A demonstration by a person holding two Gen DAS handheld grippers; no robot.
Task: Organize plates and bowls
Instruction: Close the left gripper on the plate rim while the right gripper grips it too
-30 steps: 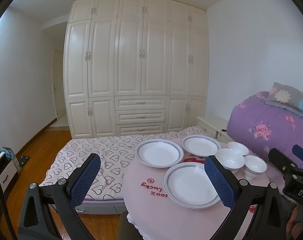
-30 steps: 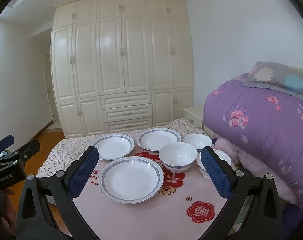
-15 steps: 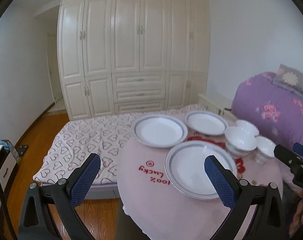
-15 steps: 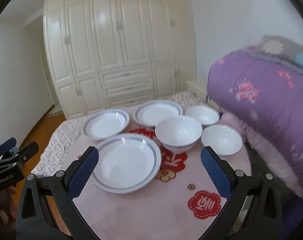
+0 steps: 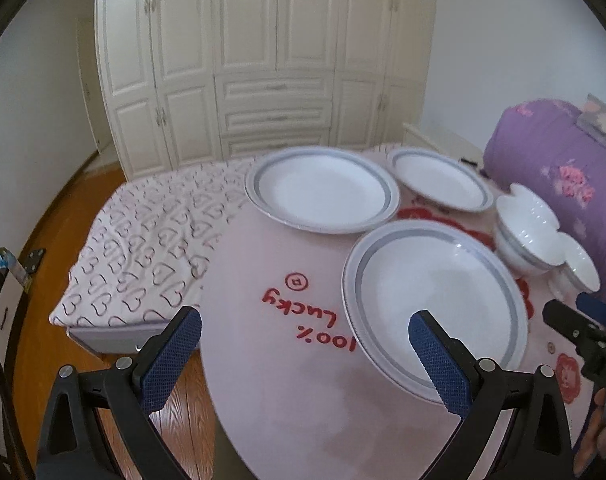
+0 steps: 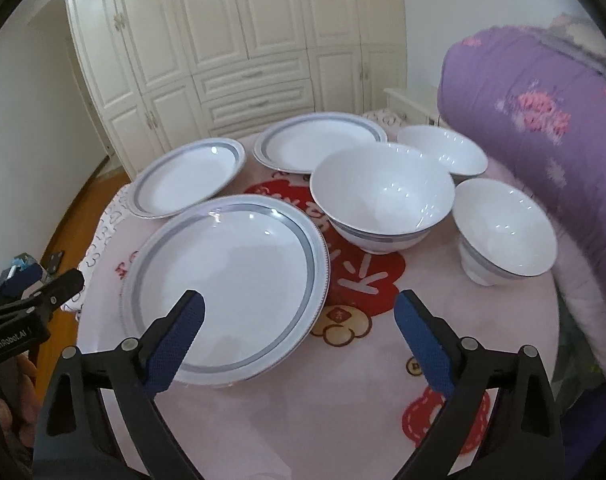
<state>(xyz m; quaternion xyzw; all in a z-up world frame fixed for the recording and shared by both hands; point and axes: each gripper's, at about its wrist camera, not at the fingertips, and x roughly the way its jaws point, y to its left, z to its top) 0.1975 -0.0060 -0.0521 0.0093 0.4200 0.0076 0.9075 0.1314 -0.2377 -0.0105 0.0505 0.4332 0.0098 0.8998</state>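
Three white plates with grey rims lie on a round pink table [image 6: 343, 408]: the near plate [image 6: 227, 280] [image 5: 435, 300], the far left plate [image 6: 187, 178] [image 5: 323, 188] and the far middle plate [image 6: 319, 146] [image 5: 439, 178]. Three white bowls stand right of them: a large bowl [image 6: 383, 196] [image 5: 523, 232], a far bowl [image 6: 443, 152] and a right bowl [image 6: 503, 232] [image 5: 575, 268]. My left gripper [image 5: 303, 332] is open and empty above the table's left part. My right gripper [image 6: 299, 312] is open and empty above the near plate's right edge.
A purple flowered quilt [image 6: 543, 120] is piled right against the table. A bed with a heart-print sheet [image 5: 151, 236] lies beyond the table's left edge. A cream wardrobe [image 5: 263, 60] fills the back wall. Wooden floor [image 5: 63, 208] shows at left.
Both grippers have tilted downward and moved closer to the table, so the plates and bowls look larger and lower in view. Both stay open and empty.
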